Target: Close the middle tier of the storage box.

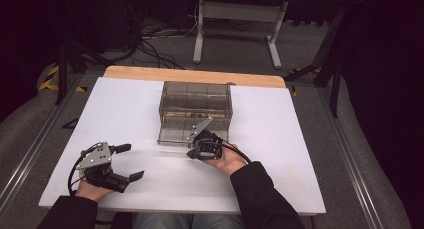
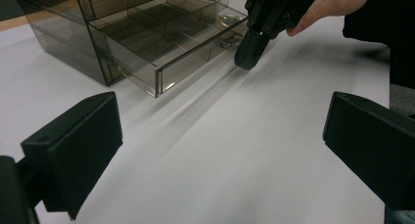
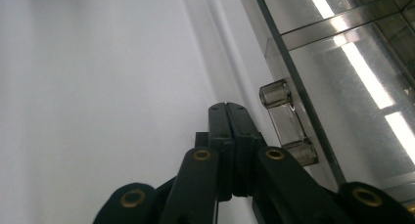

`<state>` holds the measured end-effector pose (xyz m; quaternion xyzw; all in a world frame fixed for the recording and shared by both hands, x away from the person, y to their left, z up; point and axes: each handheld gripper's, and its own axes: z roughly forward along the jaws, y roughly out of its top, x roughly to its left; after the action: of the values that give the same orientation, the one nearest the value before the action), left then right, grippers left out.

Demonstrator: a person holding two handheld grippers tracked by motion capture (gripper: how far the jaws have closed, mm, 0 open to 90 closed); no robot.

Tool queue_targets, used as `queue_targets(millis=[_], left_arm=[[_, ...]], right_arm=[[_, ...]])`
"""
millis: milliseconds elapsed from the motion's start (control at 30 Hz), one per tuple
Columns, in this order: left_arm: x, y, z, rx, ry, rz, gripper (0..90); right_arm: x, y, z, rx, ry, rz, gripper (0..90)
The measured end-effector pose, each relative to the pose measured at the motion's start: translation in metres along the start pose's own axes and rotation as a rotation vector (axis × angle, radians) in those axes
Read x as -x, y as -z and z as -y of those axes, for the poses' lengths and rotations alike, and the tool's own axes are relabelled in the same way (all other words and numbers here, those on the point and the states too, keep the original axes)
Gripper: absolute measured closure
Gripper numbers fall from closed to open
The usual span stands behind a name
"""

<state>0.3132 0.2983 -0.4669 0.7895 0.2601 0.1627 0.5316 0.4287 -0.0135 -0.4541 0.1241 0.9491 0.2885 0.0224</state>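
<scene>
Right gripper closed empty beside drawer handle of half-open drawer; left gripper wide open over worktop.

Each hand wears a dark, near-black long sleeve reaching to the wrist. The left gripper is black, with 2 broad, flat, matte rectangular pads and a grey 3-cornered plate on top, dotted with small screw heads. A black cable loops from its body. The right gripper is black too, carrying the same grey plate and a thick black cable. Its linkage arms are glossy black bars with brass-coloured pivot rivets, and its 2 slim pads have small round holes near the tips.
</scene>
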Motion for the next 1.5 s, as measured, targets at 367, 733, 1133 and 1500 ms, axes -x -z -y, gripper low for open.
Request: queue_targets(millis=[367, 733, 1133, 1500], left_arm=[[0.0001, -0.0001, -0.0001, 0.0, -0.002, 0.003, 1.9], [0.0001, -0.0004, -0.0001, -0.001, -0.003, 0.004, 1.9], [0.0004, -0.0004, -0.0001, -0.002, -0.002, 0.004, 1.9], [0.0004, -0.0002, -0.0002, -0.001, -0.003, 0.004, 1.9]], right_arm=[[-0.0004, -0.0007, 0.0008, -0.012, 0.007, 0.058, 90.0], [0.0013, 0.003, 0.0011, 0.005, 0.017, 0.095, 90.0], [0.0049, 0.0051, 0.0018, 0.018, 0.0, 0.094, 90.0], [0.0053, 0.0058, 0.0014, 0.017, 0.001, 0.099, 90.0]])
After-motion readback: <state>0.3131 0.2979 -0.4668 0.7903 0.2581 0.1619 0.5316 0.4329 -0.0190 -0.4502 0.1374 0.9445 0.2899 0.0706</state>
